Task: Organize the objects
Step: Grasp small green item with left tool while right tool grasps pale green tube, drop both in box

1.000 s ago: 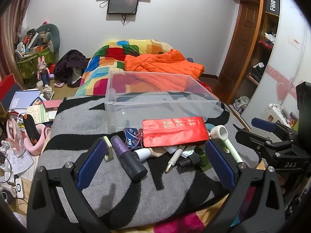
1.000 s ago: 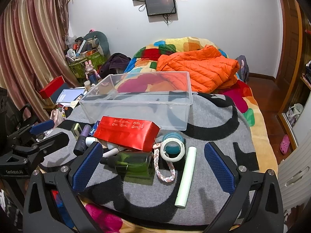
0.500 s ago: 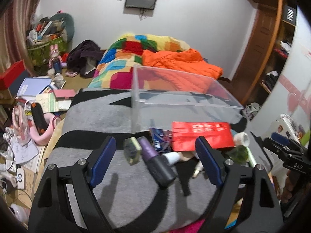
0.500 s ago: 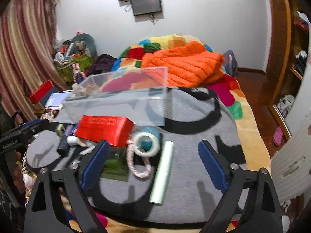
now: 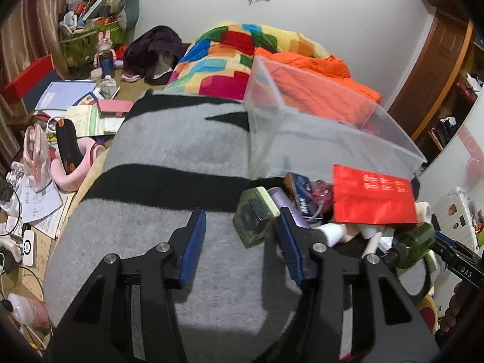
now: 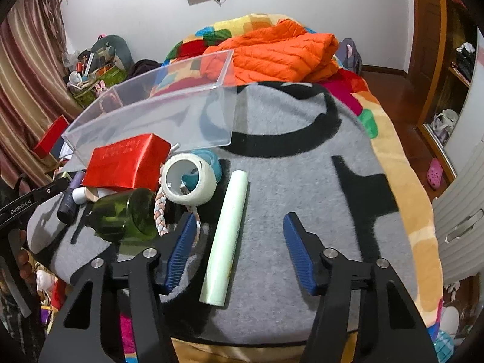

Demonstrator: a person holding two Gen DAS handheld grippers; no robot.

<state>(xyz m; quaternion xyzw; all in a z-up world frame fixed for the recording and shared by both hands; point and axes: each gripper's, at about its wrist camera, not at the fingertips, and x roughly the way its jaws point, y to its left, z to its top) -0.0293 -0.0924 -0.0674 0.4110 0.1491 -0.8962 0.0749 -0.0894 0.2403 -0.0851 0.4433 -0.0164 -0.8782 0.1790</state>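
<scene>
Both grippers pointed steeply down at a grey-and-black blanket (image 6: pixel 302 187) spread over the bed, each with its jaws closing and not yet pressing on anything.

The left gripper (image 5: pixel 242 233) hung over the near left of the clutter. Its right finger stood just beside a small olive-green box (image 5: pixel 255 217) with a pale end, which lay at the mouth of the jaws rather than fully between them; the left finger was over bare blanket.

The right gripper (image 6: pixel 239 236) straddled the near end of a pale green roll (image 6: pixel 227 239) that lay lengthwise on the blanket, closer to the left finger and apart from both pads.

To the left of the roll lay a white tape ring (image 6: pixel 189 181) with a teal one behind it, a braided cord (image 6: pixel 160 211), a dark green glass bottle (image 6: pixel 124 214) on its side, and a red carton (image 6: pixel 127 163). Beyond them stood the clear plastic bin (image 6: pixel 151 121), with nothing visible inside it. A purple-capped tube (image 5: pixel 287 204) and a white-tipped tube (image 5: pixel 331 233) lay under the carton's near edge. An orange padded jacket (image 6: pixel 281 51) sat on the patchwork quilt at the far end of the bed.
</scene>
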